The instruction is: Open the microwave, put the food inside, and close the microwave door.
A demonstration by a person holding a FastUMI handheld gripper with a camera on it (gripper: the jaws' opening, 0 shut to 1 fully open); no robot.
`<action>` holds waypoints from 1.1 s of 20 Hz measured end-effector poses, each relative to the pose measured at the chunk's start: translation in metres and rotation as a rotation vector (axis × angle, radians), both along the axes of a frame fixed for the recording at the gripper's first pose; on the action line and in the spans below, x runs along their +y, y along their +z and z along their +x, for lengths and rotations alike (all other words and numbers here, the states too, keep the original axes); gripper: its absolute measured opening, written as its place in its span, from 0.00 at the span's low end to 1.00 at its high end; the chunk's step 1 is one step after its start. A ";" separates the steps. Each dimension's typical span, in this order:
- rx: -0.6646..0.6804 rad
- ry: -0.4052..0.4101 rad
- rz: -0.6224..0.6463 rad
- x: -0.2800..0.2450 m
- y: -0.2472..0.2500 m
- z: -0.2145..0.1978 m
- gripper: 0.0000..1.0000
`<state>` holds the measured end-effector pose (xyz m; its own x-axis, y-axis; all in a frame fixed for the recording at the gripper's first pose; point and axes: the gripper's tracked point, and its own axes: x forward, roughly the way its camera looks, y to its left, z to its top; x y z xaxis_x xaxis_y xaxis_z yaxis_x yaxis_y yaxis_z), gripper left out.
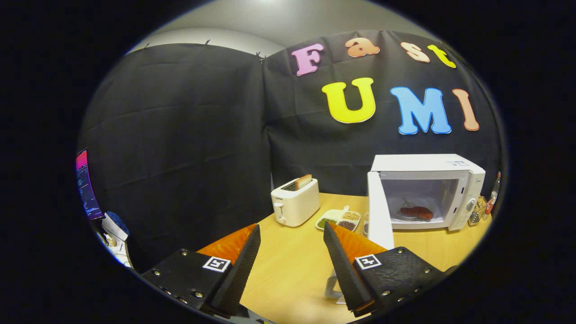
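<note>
A white microwave (427, 191) stands on the wooden table (292, 265), beyond my fingers and to the right. Its door (379, 211) is swung wide open to the left. Inside, a reddish piece of food (416, 211) lies on the turntable plate. My gripper (291, 234) is open, fingers spread wide with nothing between them. It hovers over the table well short of the microwave, with the open door just beyond the right finger.
A white toaster (295, 202) with a slice of bread stands ahead of the fingers near the wall. A divided dish of grains (338, 219) lies between toaster and microwave. Small jars (479, 209) stand right of the microwave. A monitor (85, 186) sits far left.
</note>
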<state>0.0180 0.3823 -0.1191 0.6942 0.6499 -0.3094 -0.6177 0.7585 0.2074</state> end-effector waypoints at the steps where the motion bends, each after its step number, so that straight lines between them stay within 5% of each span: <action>1: 0.005 0.005 -0.004 0.002 -0.008 -0.003 0.75; 4: 0.036 0.003 -0.066 0.000 -0.039 -0.005 0.65; 5: 0.045 -0.011 -0.095 -0.007 -0.049 -0.003 0.46; 9: 0.127 -0.039 -0.112 -0.026 -0.083 0.004 0.03; 22: 0.139 -0.176 -0.163 -0.133 -0.086 0.065 0.03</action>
